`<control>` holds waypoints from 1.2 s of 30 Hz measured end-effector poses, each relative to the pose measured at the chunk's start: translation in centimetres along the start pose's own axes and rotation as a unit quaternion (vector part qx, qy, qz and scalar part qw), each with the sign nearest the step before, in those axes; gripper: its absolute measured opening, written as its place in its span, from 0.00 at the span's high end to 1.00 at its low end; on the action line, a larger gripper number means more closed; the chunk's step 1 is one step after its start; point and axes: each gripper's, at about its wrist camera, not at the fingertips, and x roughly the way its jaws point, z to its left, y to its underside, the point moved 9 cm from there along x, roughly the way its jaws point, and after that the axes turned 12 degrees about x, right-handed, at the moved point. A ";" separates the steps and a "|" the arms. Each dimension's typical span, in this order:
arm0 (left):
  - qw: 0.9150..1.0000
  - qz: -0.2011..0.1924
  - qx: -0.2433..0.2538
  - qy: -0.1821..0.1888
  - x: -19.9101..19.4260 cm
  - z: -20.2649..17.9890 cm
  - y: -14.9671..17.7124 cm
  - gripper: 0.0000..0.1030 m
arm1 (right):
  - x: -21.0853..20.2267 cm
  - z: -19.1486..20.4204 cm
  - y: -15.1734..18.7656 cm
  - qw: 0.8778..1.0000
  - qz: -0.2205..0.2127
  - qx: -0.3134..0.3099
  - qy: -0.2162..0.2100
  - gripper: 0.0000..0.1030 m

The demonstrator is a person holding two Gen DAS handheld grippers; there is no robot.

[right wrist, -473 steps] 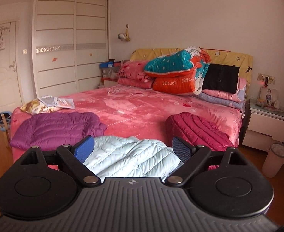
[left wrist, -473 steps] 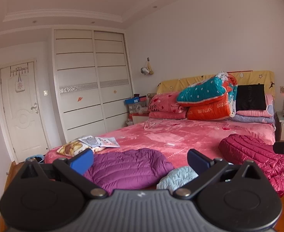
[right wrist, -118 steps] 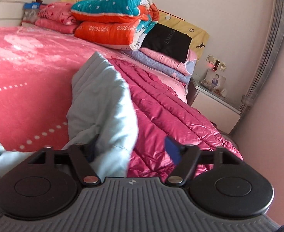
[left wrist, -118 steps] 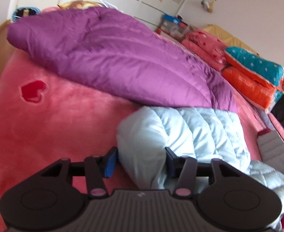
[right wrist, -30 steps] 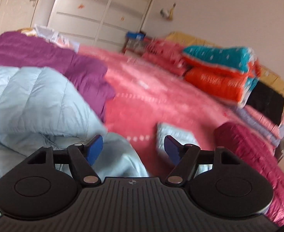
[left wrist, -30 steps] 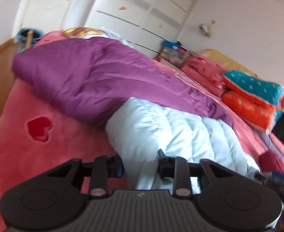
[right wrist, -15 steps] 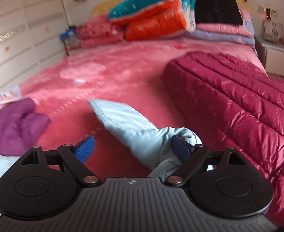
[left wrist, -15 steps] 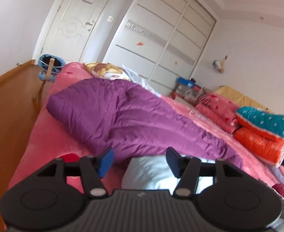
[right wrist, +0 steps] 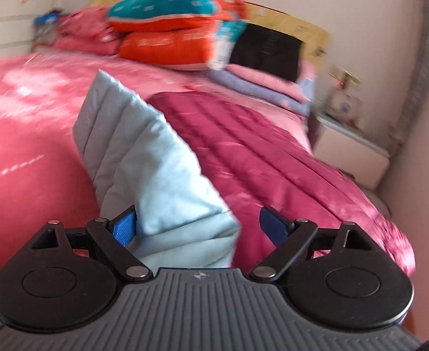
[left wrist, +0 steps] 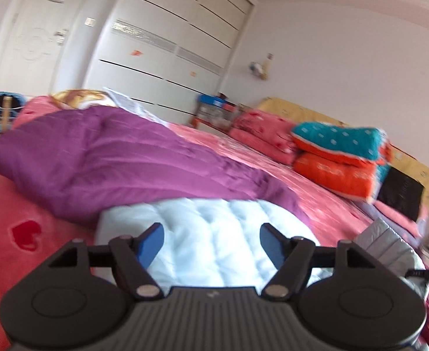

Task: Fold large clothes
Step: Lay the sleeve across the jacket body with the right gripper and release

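A pale blue down jacket (left wrist: pixel 214 234) lies at the near edge of the pink bed (left wrist: pixel 325 204), just ahead of my left gripper (left wrist: pixel 211 241), which is open and empty above it. In the right wrist view a raised sleeve or flap of the same pale blue jacket (right wrist: pixel 156 161) sticks up between the fingers of my right gripper (right wrist: pixel 196 223). The jaws stand wide open around it; the left pad touches the fabric. A purple down jacket (left wrist: pixel 112 161) lies behind and left. A dark red down jacket (right wrist: pixel 258 152) lies to the right.
Stacked quilts and pillows (left wrist: pixel 340 158) stand at the headboard. A white wardrobe (left wrist: pixel 161 46) and a door (left wrist: pixel 30 38) are behind the bed on the left. A white nightstand (right wrist: pixel 349 152) stands at the right. Papers (left wrist: pixel 126 102) lie at the bed's far left corner.
My left gripper let go of the pale blue jacket and opened wide. My right gripper swung right, from the flat sleeve toward the dark red jacket; the pale blue flap now stands between its fingers.
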 end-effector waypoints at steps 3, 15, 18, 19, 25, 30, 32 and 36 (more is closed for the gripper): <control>0.999 0.013 0.004 0.032 0.1 -1.7 0.6 0.29 | -0.7 -2.2 0.1 0.995 0.020 0.078 -0.058 0.00; 0.993 0.052 0.039 0.099 -0.6 -6.4 2.6 0.26 | -7.5 -9.4 3.6 0.960 0.057 0.235 -0.141 0.00; 0.993 0.062 0.013 0.098 -2.2 -6.0 3.2 0.26 | -9.4 -9.6 4.5 0.959 0.072 0.210 -0.177 0.00; 0.993 0.066 0.009 0.094 -2.7 -5.8 3.4 0.26 | -10.7 -9.8 5.1 0.958 0.076 0.204 -0.189 0.00; 0.994 0.084 -0.012 0.076 -7.6 -4.3 4.9 0.26 | -15.6 -13.2 9.1 0.952 0.109 0.170 -0.230 0.00; 0.991 0.112 -0.036 0.066 -11.6 -3.1 7.2 0.25 | -18.7 -15.9 12.3 0.952 0.143 0.150 -0.224 0.00; 0.988 0.127 -0.043 0.076 -12.5 -3.4 8.2 0.23 | -19.9 -16.1 13.5 0.946 0.169 0.145 -0.237 0.00; 0.980 0.164 -0.038 0.102 -13.2 -4.7 10.2 0.21 | -20.7 -15.9 15.7 0.926 0.230 0.142 -0.265 0.00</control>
